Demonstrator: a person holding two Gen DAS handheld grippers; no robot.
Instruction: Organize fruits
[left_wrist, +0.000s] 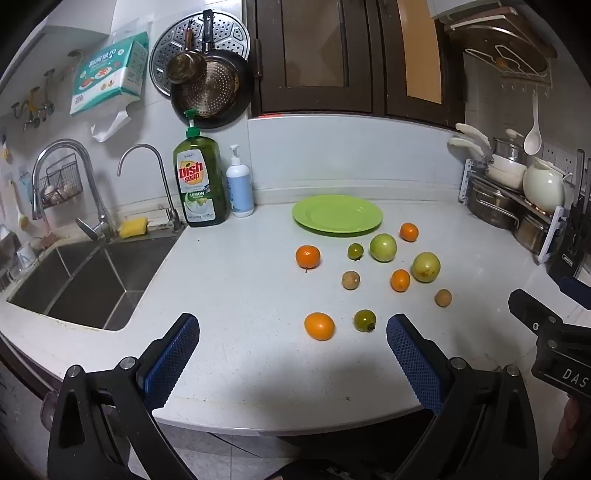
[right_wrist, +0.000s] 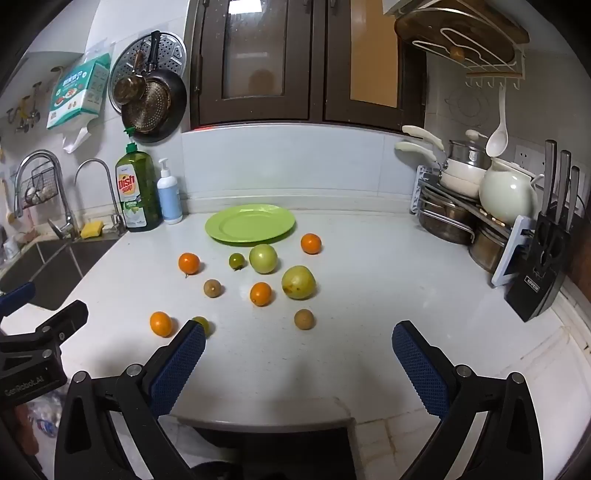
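Note:
An empty green plate sits at the back of the white counter. In front of it lie several loose fruits: small oranges, green tomatoes, a yellow-green fruit and brown round fruits. My left gripper is open and empty, above the counter's front edge, short of the fruits. My right gripper is open and empty, also near the front edge. Its left finger hides part of a small green tomato.
A sink with faucets lies to the left. A dish soap bottle and a pump bottle stand beside it. A rack of pots and a knife block stand at the right. The right gripper's body shows in the left wrist view.

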